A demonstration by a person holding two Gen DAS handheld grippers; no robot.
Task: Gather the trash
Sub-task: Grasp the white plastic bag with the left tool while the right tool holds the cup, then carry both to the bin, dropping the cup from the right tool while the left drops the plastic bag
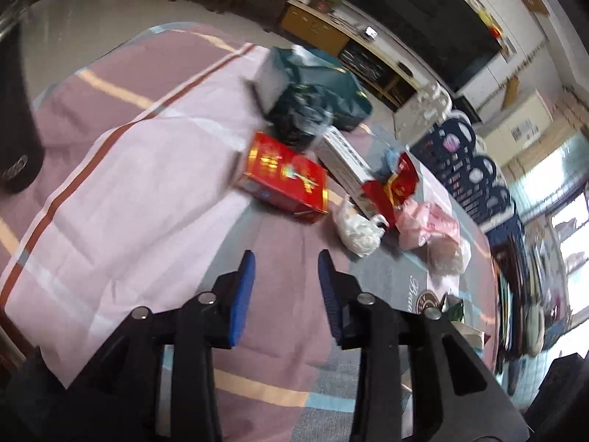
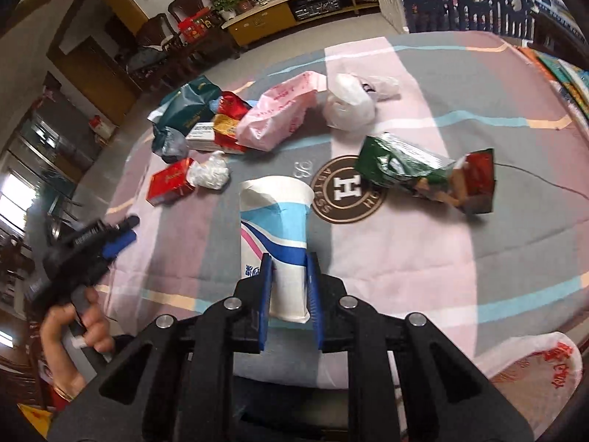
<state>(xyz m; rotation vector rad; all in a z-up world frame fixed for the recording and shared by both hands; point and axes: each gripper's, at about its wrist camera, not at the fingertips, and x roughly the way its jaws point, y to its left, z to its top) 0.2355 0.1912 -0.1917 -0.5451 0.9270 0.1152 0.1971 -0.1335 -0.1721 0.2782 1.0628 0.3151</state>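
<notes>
While the right gripper (image 2: pixel 289 283) clamps the paper cup (image 2: pixel 274 228) (squashed flat), the left gripper (image 1: pixel 285 287) hangs parted and empty over the tablecloth (image 1: pixel 129 184). Red box (image 1: pixel 285 180), white wad (image 1: pixel 359 230), pink bag (image 2: pixel 279 114), green wrapper (image 2: pixel 405 165) remain uncollected; barely started.

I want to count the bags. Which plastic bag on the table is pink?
The pink bag with red writing, lying between the white bag and the dark green bag. The others are white or green.

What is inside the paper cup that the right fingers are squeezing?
The paper cup lies with its mouth away from the camera, so its inside is hidden. Only its crushed outer wall shows, above the striped cloth.
</notes>
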